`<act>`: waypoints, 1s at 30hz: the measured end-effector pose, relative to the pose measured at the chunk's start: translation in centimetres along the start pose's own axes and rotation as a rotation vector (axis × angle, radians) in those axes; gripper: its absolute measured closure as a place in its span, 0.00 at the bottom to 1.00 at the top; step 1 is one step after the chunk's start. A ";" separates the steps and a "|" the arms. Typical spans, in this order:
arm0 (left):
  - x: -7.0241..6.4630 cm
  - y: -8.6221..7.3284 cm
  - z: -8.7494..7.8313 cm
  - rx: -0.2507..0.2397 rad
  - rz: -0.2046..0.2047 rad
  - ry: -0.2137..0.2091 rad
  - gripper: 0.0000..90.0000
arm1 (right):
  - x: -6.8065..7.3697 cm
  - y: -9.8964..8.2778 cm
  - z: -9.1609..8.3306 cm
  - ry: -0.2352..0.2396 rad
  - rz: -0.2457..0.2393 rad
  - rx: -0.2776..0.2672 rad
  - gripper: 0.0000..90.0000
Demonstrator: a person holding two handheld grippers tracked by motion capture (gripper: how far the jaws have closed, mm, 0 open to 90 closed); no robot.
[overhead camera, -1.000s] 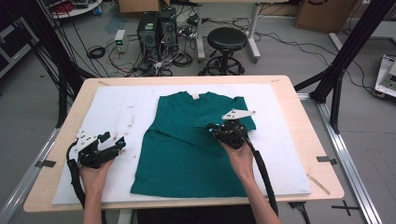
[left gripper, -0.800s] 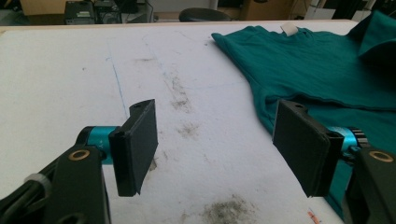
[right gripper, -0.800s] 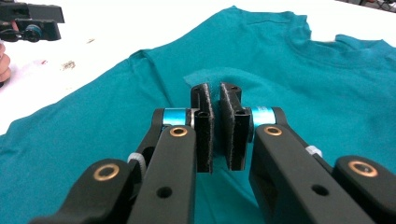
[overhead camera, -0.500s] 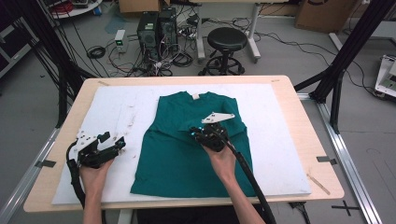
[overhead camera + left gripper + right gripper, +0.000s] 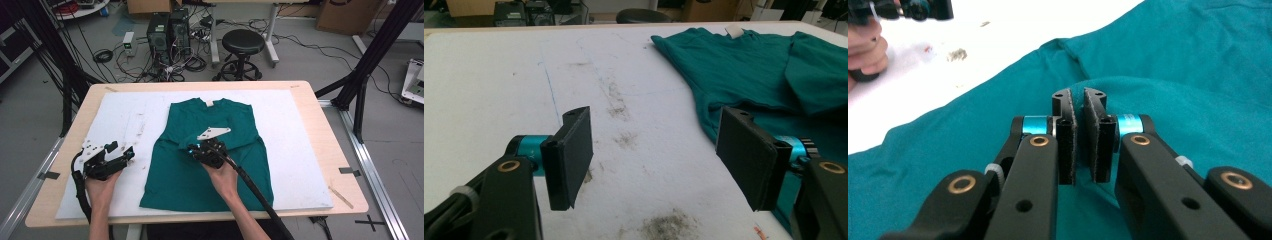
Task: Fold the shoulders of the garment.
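Bench [image 5: 320, 107]: pale wood top, covered by a white mat [image 5: 120, 117] marked with grey smudges; floor behind carries computer towers [image 5: 167, 30], cables and a black stool [image 5: 242, 42]. Left gripper [image 5: 122, 155]: rests on the mat left of the garment, fingers [image 5: 571, 157] wide apart, nothing between them. Green T-shirt [image 5: 175, 182]: flat at mid-bench, collar away from the person, right sleeve folded inward. Right gripper [image 5: 192, 150]: over the shirt's middle, fingers [image 5: 1065, 145] nearly closed, pinching a raised fold of the green cloth.
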State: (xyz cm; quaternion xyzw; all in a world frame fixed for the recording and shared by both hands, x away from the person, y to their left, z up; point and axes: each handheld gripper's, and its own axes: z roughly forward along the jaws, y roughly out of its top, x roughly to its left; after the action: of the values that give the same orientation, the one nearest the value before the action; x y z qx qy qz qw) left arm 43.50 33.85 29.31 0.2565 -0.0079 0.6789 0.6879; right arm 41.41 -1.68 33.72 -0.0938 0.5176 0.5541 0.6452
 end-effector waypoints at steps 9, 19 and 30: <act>0.0 0.0 0.0 0.001 -0.004 0.000 0.34 | 0.3 -1.4 0.4 0.022 0.005 0.027 0.95; 0.1 0.0 0.0 0.003 -0.008 -0.001 0.34 | 0.2 -2.0 0.4 0.054 0.030 0.020 0.90; 0.1 0.0 0.1 0.005 -0.006 -0.002 0.34 | -1.3 -1.9 -2.7 -0.026 0.058 -0.037 0.36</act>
State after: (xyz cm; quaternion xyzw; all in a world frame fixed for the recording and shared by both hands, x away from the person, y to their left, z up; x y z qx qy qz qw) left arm 43.50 33.91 29.39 0.2590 -0.0061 0.6768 0.6891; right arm 41.59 -5.04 32.65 -0.0834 0.5015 0.5832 0.6336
